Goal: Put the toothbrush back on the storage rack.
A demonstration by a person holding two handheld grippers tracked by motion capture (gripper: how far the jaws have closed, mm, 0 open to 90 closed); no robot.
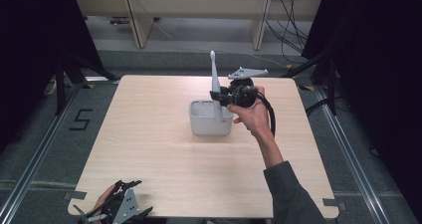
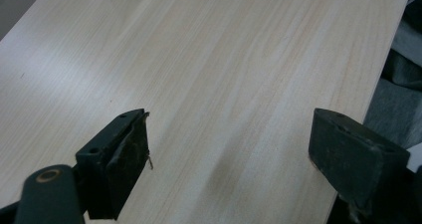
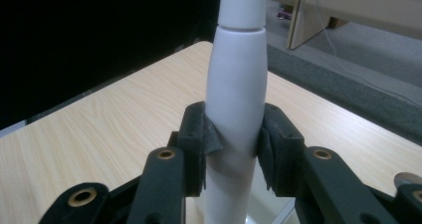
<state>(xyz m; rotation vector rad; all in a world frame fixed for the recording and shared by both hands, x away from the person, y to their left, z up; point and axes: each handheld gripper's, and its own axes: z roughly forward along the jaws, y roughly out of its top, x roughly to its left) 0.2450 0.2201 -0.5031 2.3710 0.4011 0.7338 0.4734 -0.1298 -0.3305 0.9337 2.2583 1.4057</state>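
While the left claw [image 1: 122,206] rests released at the surface's [image 1: 149,149] near left corner, its own view shows jaws spread wide over bare wood. At centre stands a white holder [image 1: 210,123]. Rightward, the right claw [image 3: 233,147] is clenched on a white toothbrush [image 1: 215,87], upright with its lower end in the holder.

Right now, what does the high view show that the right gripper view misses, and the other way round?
High view: the whole table, the grey holder with the white handle standing in it, and the left gripper at the near edge.
Right gripper view: close up, both pads pressed against the handle's sides.
Both: the right gripper clamped on the white handle.
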